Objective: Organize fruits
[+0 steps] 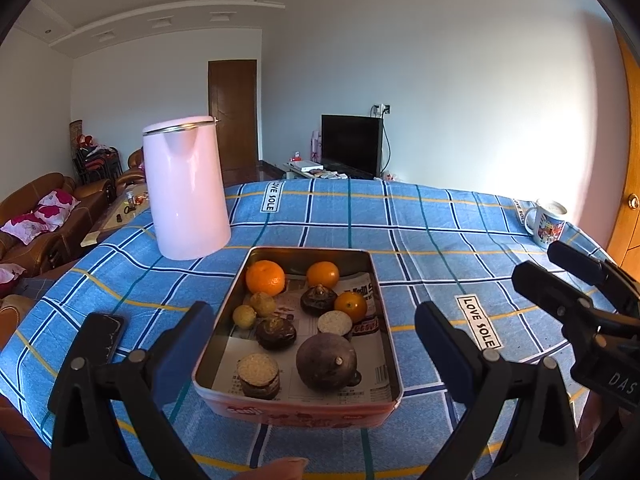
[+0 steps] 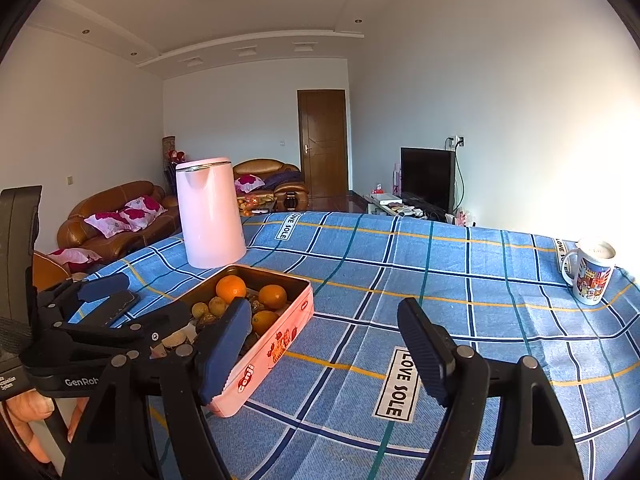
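Observation:
A pink rectangular tin (image 1: 224, 332) lined with newspaper sits on the blue checked tablecloth. It holds three oranges (image 1: 265, 277), two small yellow-brown fruits (image 1: 244, 315), and several dark brown fruits (image 1: 326, 361), some cut in half. My left gripper (image 1: 316, 344) is open and empty, its fingers either side of the tin's near end. My right gripper (image 2: 324, 344) is open and empty, just right of the tin (image 2: 276, 344); its fingers also show in the left wrist view (image 1: 560, 280).
A pink kettle (image 1: 185, 188) stands behind the tin at left. A dark phone (image 1: 105, 334) lies left of the tin. A printed mug (image 2: 591, 271) stands at the table's far right. Sofas lie beyond the left edge, a TV behind.

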The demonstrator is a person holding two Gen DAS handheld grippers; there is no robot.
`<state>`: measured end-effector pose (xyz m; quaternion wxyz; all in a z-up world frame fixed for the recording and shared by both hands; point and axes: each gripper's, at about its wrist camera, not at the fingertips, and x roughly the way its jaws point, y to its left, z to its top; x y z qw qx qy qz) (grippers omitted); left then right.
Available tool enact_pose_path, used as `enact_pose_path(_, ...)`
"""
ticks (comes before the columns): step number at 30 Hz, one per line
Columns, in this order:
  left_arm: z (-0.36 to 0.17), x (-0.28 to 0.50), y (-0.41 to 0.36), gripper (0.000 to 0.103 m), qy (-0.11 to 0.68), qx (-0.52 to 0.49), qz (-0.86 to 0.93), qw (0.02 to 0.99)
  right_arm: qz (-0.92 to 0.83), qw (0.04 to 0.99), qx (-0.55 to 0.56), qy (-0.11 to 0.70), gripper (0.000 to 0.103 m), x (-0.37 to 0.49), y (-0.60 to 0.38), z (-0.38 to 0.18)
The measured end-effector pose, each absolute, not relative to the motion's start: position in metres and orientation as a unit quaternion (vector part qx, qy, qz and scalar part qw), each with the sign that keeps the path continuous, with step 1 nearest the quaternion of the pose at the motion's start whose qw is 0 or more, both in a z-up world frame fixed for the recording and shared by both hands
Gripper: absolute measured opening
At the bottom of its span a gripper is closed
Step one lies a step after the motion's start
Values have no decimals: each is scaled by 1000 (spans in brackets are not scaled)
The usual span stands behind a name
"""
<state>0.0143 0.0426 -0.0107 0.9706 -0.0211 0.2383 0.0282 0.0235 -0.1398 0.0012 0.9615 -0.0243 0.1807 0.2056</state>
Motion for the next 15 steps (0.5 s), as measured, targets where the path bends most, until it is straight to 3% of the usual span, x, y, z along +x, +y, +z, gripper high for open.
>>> enact_pose_path(15,-5,9,36,102,229,-15,23,973,204,964,-24,169,77,16,-144,5)
